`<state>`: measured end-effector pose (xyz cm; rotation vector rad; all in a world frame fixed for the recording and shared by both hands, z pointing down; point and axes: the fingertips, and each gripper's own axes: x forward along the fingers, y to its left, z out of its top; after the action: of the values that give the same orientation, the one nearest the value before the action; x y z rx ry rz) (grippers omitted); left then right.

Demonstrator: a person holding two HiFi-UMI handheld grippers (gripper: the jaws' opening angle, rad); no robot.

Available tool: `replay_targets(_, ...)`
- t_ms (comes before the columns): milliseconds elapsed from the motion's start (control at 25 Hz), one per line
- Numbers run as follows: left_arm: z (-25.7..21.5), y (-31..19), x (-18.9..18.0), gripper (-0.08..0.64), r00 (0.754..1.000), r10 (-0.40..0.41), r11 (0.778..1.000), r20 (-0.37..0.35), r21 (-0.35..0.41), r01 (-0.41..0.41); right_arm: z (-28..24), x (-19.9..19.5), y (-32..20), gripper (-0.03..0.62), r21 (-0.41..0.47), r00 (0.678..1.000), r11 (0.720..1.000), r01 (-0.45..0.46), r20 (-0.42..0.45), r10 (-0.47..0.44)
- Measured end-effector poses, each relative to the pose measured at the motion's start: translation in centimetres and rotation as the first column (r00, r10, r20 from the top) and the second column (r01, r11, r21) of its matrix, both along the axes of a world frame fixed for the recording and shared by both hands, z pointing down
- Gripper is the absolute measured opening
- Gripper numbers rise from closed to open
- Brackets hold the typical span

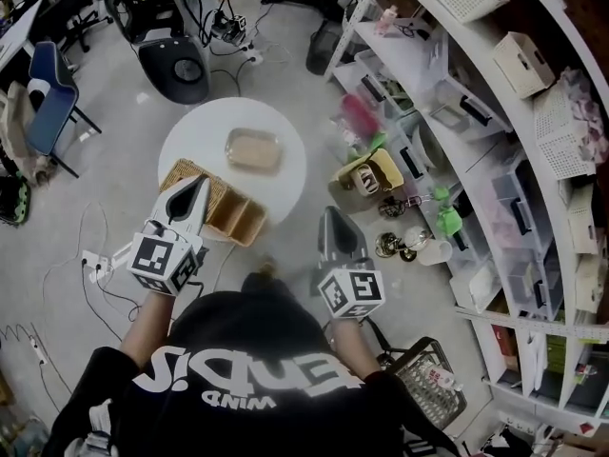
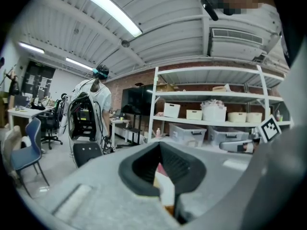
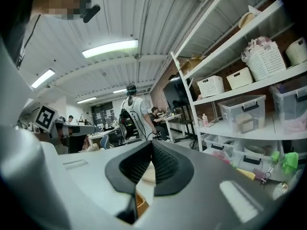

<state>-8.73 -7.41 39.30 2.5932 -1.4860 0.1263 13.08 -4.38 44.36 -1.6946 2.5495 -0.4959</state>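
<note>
Many shelves: white shelving (image 1: pixel 495 160) curves down the right side of the head view, loaded with clear bins, white baskets and small boxes.
Floor: grey floor (image 1: pixel 114 188) runs under everything, with cables lying at the left.
Tabletop: a round white tabletop (image 1: pixel 200 136) stands just ahead of the person, left of the shelving.
Chairs: a blue chair (image 1: pixel 48 89) stands at the far left and a black chair (image 1: pixel 176 65) beyond the tabletop.
Other person: someone wearing a headset (image 2: pixel 93 107) stands far off near the desks.
Wire basket: a dark wire basket (image 1: pixel 428 379) sits on the floor at the person's right, near the foot of the shelving.
Wicker basket: a wicker basket (image 1: pixel 238 215) with open compartments rests at the near edge of the tabletop.
Container: a clear lidded container (image 1: pixel 253 150) with pale contents lies near the middle of the tabletop, apart from the wicker basket.
Left gripper: the left gripper (image 1: pixel 200 183) hangs over the wicker basket's left part; whether it touches cannot be told. Its jaws are closed tip to tip (image 2: pixel 159 145) and grip nothing.
Right gripper: the right gripper (image 1: pixel 331 213) is over the floor just right of the tabletop, between it and the shelving. Its jaws meet at the tips (image 3: pixel 151 143), empty.
</note>
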Motion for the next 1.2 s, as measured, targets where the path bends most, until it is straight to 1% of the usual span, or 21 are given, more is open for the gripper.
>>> replay_targets(160,0.4,-1.2,1.1,0.002,1.0,0.004,1.0,0.026,0.001,-0.004,0.0,0.4,-1.6,0.002,0.002,0.999,0.999,0.036,0.004,-0.036)
replay_targets(320,0.7,-2.0,1.5,0.002,1.0,0.003,1.0,0.022,-0.012,-0.003,-0.3,0.1,-3.0,0.002,0.013,0.998,0.998,0.054,0.01,-0.054)
replay_targets(520,0.3,-2.9,1.1,0.002,1.0,0.025,1.0,0.018,-0.004,-0.025,-1.2,-0.9,-3.9,0.002,0.035,0.999,0.998,0.043,0.016,-0.044)
replay_targets(760,0.5,-4.2,1.5,0.002,0.998,0.063,0.998,0.013,-0.01,-0.063,-1.7,-1.4,-4.7,0.005,0.034,1.0,0.999,0.02,0.016,-0.021)
replay_targets(840,0.5,-4.6,1.6,0.001,0.997,0.074,0.997,0.01,-0.008,-0.074,-1.7,-1.8,-5.2,0.035,0.031,1.0,0.999,0.028,0.012,-0.028)
replay_targets(1000,0.8,-5.3,1.5,0.002,0.996,0.087,0.996,0.003,-0.01,-0.087,-1.1,-2.8,-6.0,0.052,0.02,0.999,0.999,0.037,0.014,-0.038)
replay_targets(1200,1.2,-6.0,1.4,0.002,0.995,0.098,0.995,-0.006,-0.019,-0.098,-0.3,-4.2,-6.8,0.157,-0.008,0.996,0.996,0.089,0.029,-0.089)
